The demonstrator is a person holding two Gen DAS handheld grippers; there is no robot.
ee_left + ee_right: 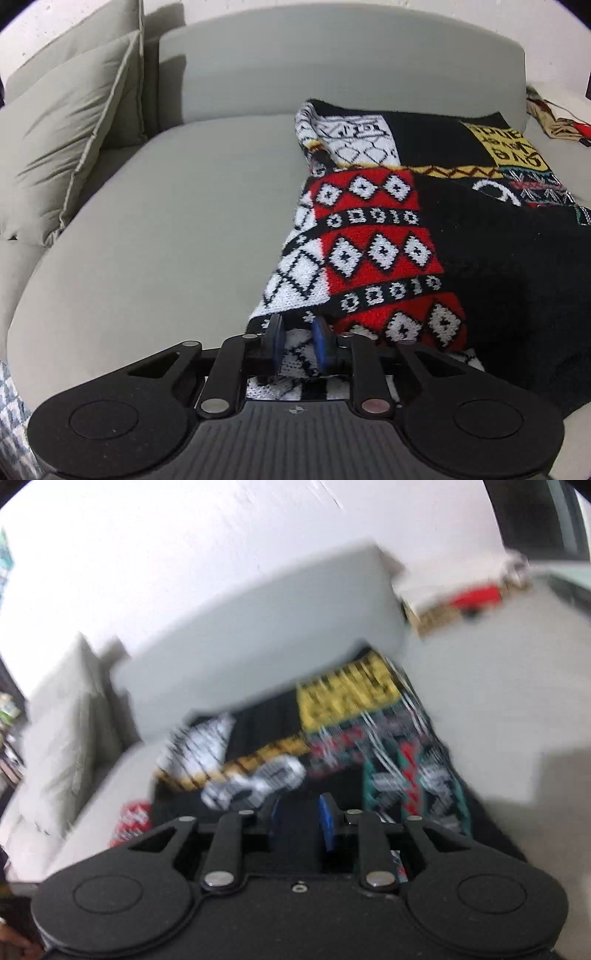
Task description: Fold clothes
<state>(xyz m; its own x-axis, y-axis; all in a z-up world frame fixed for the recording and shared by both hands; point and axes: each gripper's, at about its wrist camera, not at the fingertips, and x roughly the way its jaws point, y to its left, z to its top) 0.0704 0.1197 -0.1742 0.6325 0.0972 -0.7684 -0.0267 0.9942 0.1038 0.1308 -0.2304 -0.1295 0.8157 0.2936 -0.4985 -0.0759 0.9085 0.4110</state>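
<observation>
Left claw (299,345): blue pads pinching near hem of thick patchwork knit sweater (406,229), spread ahead on grey sofa seat (166,229). Soft, floppy, grippy. Right claw (301,821): grip unclear.

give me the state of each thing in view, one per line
sweater: lying on the sofa, partly folded, one patterned edge laid over the black part
left gripper: narrow gap, white knit edge of the sweater between its blue pads
right gripper: over the black part of the sweater, view blurred, grip unclear
sofa: left half of seat bare
pillow: leaning upright against the sofa back
</observation>
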